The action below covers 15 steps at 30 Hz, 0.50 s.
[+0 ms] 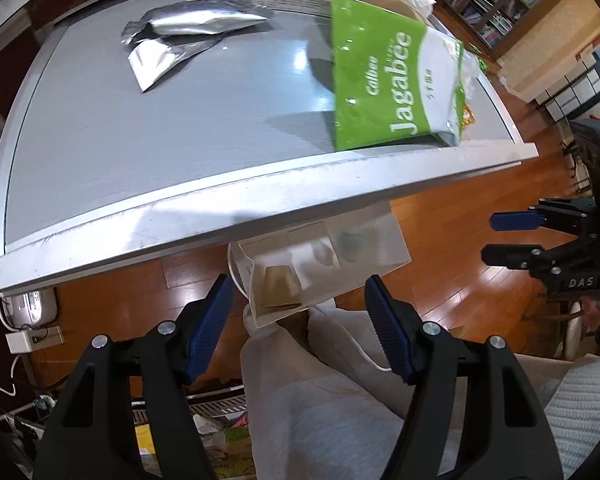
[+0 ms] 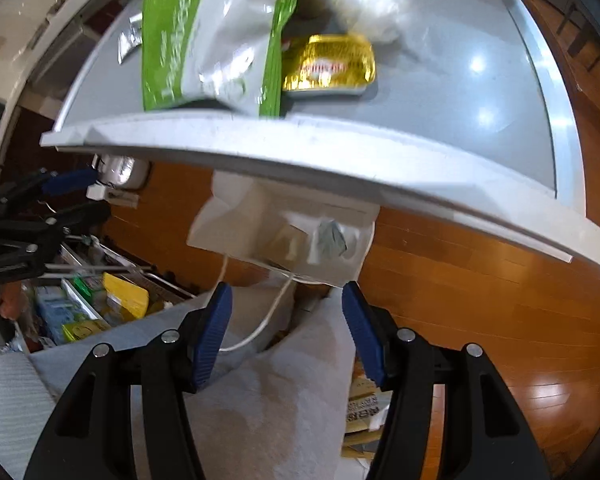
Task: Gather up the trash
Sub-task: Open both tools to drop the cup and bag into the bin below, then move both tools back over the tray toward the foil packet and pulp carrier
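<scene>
While both grippers hang empty over the white paper bag [image 1: 332, 264] below the table edge [image 1: 260, 200] | left gripper [image 1: 300, 332] jaws spread, right gripper [image 2: 286, 332] jaws spread | green snack bag [image 1: 392, 80] lies at table edge: approach from above, pinch its near corner, avoid the gold packet [image 2: 332, 64].

Green-white snack bag [image 1: 396, 80]; silver pouches [image 1: 180, 36]; grey table [image 1: 160, 140].

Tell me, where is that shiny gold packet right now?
The gold packet lies on the grey table, seen best from the right wrist camera, just right of the green Jagabee bag and in front of a crumpled clear plastic bag.
</scene>
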Available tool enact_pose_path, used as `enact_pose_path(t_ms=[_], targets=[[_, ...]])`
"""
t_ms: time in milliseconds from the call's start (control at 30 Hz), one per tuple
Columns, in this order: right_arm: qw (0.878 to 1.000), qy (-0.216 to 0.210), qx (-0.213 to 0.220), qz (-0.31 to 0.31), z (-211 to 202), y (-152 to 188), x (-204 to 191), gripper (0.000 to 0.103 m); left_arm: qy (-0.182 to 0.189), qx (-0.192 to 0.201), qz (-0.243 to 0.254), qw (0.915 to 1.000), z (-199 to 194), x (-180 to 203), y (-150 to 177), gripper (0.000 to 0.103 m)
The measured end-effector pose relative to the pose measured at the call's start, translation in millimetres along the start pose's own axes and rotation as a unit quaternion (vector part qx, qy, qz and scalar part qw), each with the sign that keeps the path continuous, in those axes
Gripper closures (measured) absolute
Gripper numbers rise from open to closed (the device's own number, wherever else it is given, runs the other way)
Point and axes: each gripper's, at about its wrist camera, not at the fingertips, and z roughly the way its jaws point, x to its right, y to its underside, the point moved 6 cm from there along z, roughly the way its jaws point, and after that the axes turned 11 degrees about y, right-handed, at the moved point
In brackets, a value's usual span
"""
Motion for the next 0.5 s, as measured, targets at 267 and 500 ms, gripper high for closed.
enact_pose_path(t_ms=[267, 500], targets=[[0.997, 0.012, 0.045, -0.054, -41.5, -3.3, -10.9, 0.044, -0.017, 0.027, 0.015, 0.9994, -21.8, 10.1, -6.5, 0.035], [0.982, 0.062, 0.171, -0.044, -101.3, -45.7, -11.7, 0.010, -0.036, 0.092, 0.008, 0.9951, -59.9, 13.0, -29.7, 0.027]])
